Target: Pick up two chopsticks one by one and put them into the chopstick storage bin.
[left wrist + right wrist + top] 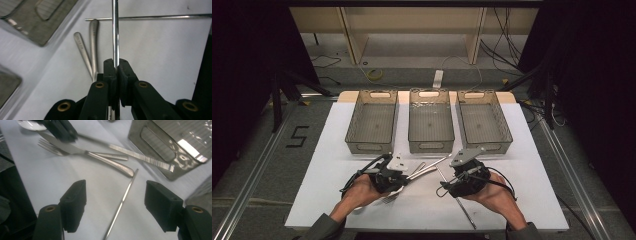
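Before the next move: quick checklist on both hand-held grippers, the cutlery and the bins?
1. Left hand-held gripper shut on the thin metal rod: ok.
2. Right hand-held gripper open, nothing pinched: ok.
3. Loose rod lies on the table between its jaws, untouched: ok.
4. Knife and fork crossed, overlapping: not ok for a clean single pick.
5. Three bins empty: ok.
6. Which bin the held rod belongs in: cannot tell.

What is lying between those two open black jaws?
A thin metal rod lies on the white table between the right gripper jaws, untouched, in the right gripper view.
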Motion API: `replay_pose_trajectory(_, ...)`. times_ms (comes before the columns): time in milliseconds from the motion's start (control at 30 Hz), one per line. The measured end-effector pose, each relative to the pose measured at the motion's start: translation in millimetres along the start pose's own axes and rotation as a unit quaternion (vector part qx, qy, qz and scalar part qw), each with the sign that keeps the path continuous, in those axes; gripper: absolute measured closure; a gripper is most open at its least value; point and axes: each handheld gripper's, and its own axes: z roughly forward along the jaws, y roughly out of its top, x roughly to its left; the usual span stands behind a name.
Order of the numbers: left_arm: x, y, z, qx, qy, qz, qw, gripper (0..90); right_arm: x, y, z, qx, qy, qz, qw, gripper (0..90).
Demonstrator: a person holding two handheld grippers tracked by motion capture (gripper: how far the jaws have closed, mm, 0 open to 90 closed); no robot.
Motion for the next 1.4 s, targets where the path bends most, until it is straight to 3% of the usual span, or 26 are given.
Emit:
replay_pose_trajectory(367,22.1,-6.4,-17.4,-0.027,0.038,-0.057,0.9973,85.3,-6.1,-15.8,11.9,0.047,-0.009,0.024,0.9986,28.7)
replay_pose_trajectory(500,31.8,-10.7,-22.6,-0.039,0.038,-0.078,0.9955,85.3,-7.2,-20.8,15.2,0.059,-0.010,0.027,0.9978,27.9)
replay_pose_trajectory(733,47.8,-14.9,-33.8,-0.047,0.066,-0.102,0.9914,85.3,-4.3,-27.0,19.9,0.071,-0.009,0.026,0.9971,26.9)
replay_pose_trajectory(967,73.6,-18.4,-48.3,-0.063,0.098,-0.139,0.9835,85.3,-1.7,-32.9,20.7,0.083,-0.011,0.030,0.9961,26.9)
replay_pose_trajectory(1100,92.4,-21.9,-54.0,-0.073,0.111,-0.172,0.9761,85.3,-1.1,-38.2,22.4,0.090,-0.014,0.031,0.9954,26.9)
replay_pose_trajectory(1367,125.1,-16.5,-47.5,-0.080,0.131,-0.211,0.9653,85.3,5.5,-44.6,23.4,0.090,-0.007,0.032,0.9954,26.0)
replay_pose_trajectory(1400,125.1,-16.5,-47.5,-0.080,0.131,-0.211,0.9653,85.3,5.5,-44.6,23.4,0.090,-0.007,0.032,0.9954,26.0)
